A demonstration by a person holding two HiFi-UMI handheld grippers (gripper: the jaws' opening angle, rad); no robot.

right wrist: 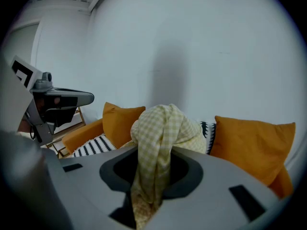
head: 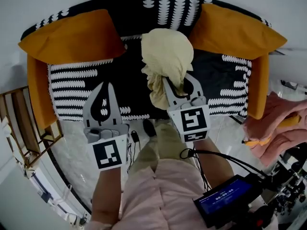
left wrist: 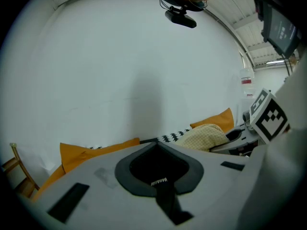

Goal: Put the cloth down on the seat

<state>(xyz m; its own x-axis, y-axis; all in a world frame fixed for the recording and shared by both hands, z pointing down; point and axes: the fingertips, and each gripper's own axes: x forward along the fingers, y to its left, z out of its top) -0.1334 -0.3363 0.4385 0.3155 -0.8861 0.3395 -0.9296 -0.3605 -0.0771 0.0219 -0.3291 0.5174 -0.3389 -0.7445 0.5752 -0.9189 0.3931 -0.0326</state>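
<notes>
The seat (head: 76,87) is a sofa with a black-and-white patterned cover; it fills the upper half of the head view. A pale yellow checked cloth (head: 165,56) hangs bunched above the seat's middle. My right gripper (head: 180,85) is shut on the cloth, whose tail (right wrist: 153,176) runs down between the jaws in the right gripper view. My left gripper (head: 106,87) hovers over the seat's front left, shut with nothing in it. In the left gripper view its jaws (left wrist: 154,145) meet at a point, and the cloth (left wrist: 204,137) shows off to the right.
Orange cushions (head: 72,37) (head: 235,30) lean at both ends of the sofa. A wooden frame (head: 24,123) stands on the left. Pink fabric (head: 278,123) lies on the right. A device with a lit screen (head: 225,200) hangs by the person's waist.
</notes>
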